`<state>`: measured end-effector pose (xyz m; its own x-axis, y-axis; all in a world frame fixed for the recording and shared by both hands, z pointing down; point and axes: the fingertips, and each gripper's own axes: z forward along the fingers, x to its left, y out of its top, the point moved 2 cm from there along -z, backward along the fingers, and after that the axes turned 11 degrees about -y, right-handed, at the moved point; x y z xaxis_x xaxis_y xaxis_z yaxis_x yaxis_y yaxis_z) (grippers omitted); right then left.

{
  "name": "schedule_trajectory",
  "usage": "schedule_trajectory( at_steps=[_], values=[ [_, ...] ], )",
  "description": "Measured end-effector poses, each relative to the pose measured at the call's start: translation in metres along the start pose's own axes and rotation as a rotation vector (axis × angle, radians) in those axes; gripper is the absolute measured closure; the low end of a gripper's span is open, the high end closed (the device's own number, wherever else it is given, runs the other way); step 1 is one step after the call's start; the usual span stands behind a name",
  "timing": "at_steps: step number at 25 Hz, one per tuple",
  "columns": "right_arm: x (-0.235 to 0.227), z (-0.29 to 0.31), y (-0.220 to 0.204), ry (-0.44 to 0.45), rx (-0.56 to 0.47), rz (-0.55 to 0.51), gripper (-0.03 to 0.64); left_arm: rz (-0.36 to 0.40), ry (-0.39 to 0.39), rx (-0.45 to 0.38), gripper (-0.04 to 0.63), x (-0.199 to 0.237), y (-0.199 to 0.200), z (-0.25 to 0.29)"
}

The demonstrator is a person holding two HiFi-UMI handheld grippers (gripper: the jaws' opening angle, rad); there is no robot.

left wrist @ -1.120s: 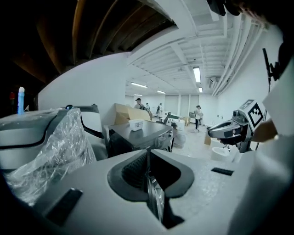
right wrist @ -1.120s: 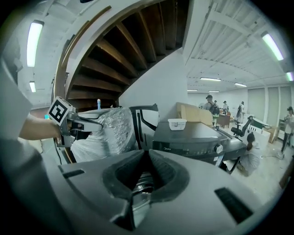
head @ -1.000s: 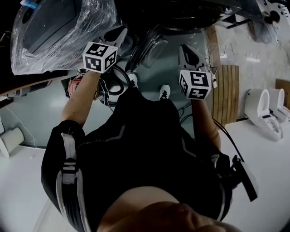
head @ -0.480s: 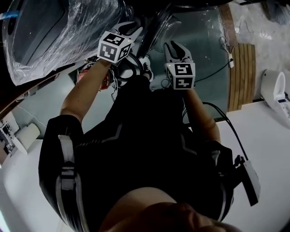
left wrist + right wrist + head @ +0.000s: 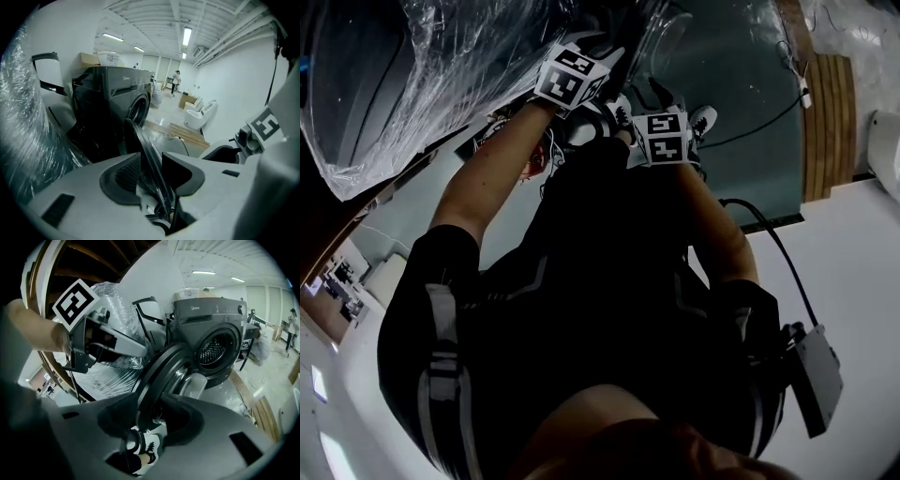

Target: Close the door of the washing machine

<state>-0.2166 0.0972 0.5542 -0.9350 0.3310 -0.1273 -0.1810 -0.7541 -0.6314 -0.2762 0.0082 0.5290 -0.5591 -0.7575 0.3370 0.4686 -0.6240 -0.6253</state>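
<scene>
The dark grey washing machine point(image 5: 211, 319) point(image 5: 117, 101) stands with its drum uncovered. Its round door point(image 5: 164, 371) point(image 5: 661, 33), with a glass bowl, hangs swung out towards me. My left gripper point(image 5: 157, 168) point(image 5: 605, 52) straddles the door's thin rim point(image 5: 140, 140); its jaws are opening and the pads stand off the rim. My right gripper point(image 5: 150, 413) point(image 5: 666, 94) sits close beside it on the same rim. Its jaws are also opening, with the rim between them and gaps on both sides. The left gripper's marker cube point(image 5: 75, 303) shows in the right gripper view.
A plastic-wrapped appliance point(image 5: 412, 75) point(image 5: 108, 362) stands close on the left of the door. A wooden pallet point(image 5: 830, 122) and a cable point(image 5: 759, 122) lie on the floor to the right. My shoes point(image 5: 145, 444) are below the door. White toilets point(image 5: 199, 117) and people point(image 5: 176, 79) are far off.
Both grippers have sunk and come closer together, down onto the door's rim. Their jaws have spread apart.
</scene>
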Motion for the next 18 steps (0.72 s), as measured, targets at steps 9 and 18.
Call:
schedule_trajectory(
  at_steps=[9, 18],
  values=[
    [0.045, 0.032, -0.032, 0.014, 0.061, 0.065, 0.402, 0.018, 0.010, 0.087, 0.468, 0.011, -0.017, 0.022],
    [0.062, 0.056, -0.059, -0.045, 0.151, 0.190, 0.390, 0.051, -0.009, 0.103, 0.466, 0.008, -0.018, 0.036]
  ],
)
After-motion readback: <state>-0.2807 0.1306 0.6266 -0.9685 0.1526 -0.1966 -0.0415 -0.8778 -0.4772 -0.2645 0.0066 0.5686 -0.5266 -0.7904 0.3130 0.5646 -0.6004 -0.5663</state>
